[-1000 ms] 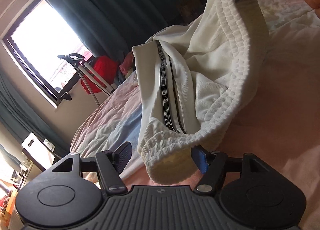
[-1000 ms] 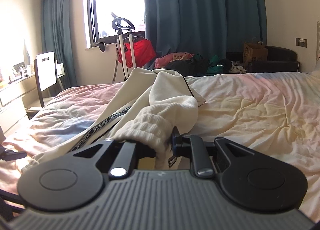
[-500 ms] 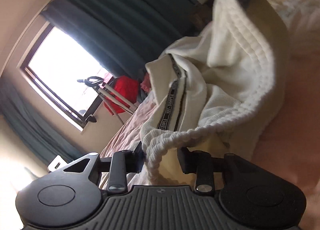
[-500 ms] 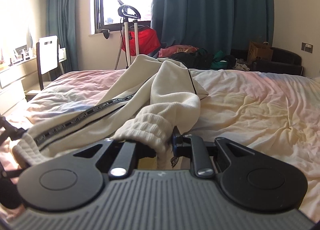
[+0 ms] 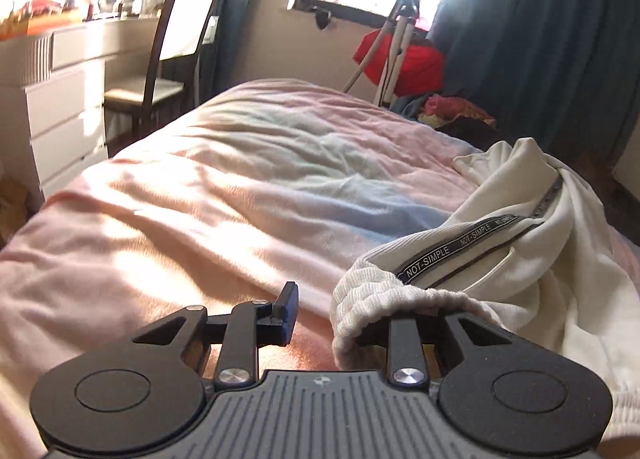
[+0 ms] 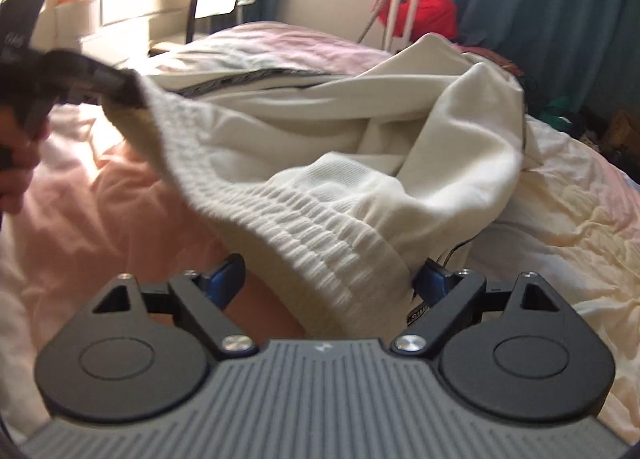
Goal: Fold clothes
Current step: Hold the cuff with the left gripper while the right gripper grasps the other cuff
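Note:
White sweatpants [image 5: 520,259] with a black "NOT-SIMPLE" side stripe [image 5: 460,243] lie on the bed. In the left wrist view my left gripper [image 5: 352,315] is open; the ribbed waistband [image 5: 372,299] drapes over its right finger, the left finger [image 5: 286,311] is bare. In the right wrist view my right gripper [image 6: 328,279] is open, its jaws wide apart with the ribbed waistband [image 6: 320,227] lying between them. The left gripper [image 6: 80,79] shows at upper left, touching the waistband's far end.
A pink and pale blue bedspread [image 5: 200,199] covers the bed. A white drawer unit [image 5: 52,99] and a chair [image 5: 176,39] stand at its left. A red bag and a tripod [image 5: 400,55] stand by the window, with dark curtains [image 5: 560,39] and a clothes pile behind.
Both grippers have opened; they were shut on the waistband half a second ago. The left gripper has swung upright and now looks across the bed. The right gripper has turned left.

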### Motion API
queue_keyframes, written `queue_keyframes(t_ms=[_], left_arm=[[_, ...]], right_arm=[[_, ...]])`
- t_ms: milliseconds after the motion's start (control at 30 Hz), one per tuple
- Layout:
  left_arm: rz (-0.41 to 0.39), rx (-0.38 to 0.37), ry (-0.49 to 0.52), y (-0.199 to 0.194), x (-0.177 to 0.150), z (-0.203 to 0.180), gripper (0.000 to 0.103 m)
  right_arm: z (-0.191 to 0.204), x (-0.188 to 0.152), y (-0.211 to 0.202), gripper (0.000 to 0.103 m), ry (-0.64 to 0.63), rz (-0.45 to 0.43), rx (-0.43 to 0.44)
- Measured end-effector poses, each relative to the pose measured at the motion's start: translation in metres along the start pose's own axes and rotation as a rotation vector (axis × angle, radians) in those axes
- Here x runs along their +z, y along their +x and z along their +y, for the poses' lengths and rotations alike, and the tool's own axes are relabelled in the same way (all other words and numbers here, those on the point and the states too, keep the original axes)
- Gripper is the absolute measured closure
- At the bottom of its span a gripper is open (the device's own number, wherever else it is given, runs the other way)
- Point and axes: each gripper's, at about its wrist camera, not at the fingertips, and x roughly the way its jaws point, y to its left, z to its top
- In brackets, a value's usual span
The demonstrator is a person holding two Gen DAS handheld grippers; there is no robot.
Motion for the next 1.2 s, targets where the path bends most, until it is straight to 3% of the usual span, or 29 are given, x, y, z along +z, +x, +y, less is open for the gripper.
queue_keyframes(t_ms=[100,200,300,367,433,467,500,533,667,867,1000,1067,1200], left_arm=[[0.042,-0.02,-0.086,-0.007,-0.003,0.018,0.066],[0.046,-0.041,-0.102,-0.018,-0.004,0.019,0.063],[0.025,-0.062,-0.084,-0.035,-0.002,0.01,0.062],[0.007,-0.072,-0.099,-0.043,-0.002,0.007,0.063],[-0.001,-0.083,-0.137,-0.044,-0.001,0.011,0.063],[-0.005,-0.085,-0.153,-0.045,0.0,0.013,0.063],[-0.009,-0.083,-0.162,-0.045,0.0,0.015,0.063],[-0.011,-0.082,-0.166,-0.045,0.001,0.016,0.063],[0.012,-0.09,-0.154,-0.047,-0.002,0.014,0.06],[0.056,-0.08,-0.045,-0.065,-0.014,0.001,0.034],[0.043,-0.178,-0.045,-0.079,-0.015,-0.002,0.017],[0.023,-0.242,-0.053,-0.083,-0.014,-0.004,0.014],[-0.003,-0.229,-0.059,-0.066,-0.014,-0.013,0.01]], right_arm=[[-0.016,0.008,-0.026,0.013,0.094,-0.065,0.099],[-0.051,0.012,-0.056,0.015,0.266,-0.178,0.174],[-0.1,0.006,-0.077,0.015,0.488,-0.294,0.132],[-0.127,-0.003,-0.075,0.015,0.619,-0.307,0.124],[-0.141,-0.013,-0.061,0.038,0.706,-0.263,0.124],[-0.143,-0.017,-0.052,0.039,0.733,-0.222,0.126],[-0.145,-0.022,-0.042,0.048,0.759,-0.181,0.127],[-0.142,-0.025,-0.032,0.057,0.769,-0.149,0.143],[-0.118,-0.026,0.006,0.059,0.75,-0.052,0.179],[-0.089,-0.024,0.047,0.06,0.653,0.042,0.151],[-0.082,-0.021,0.045,0.06,0.618,0.043,0.123],[-0.085,-0.021,0.04,0.06,0.635,0.037,0.123],[-0.092,-0.023,0.03,0.061,0.683,0.019,0.124]])
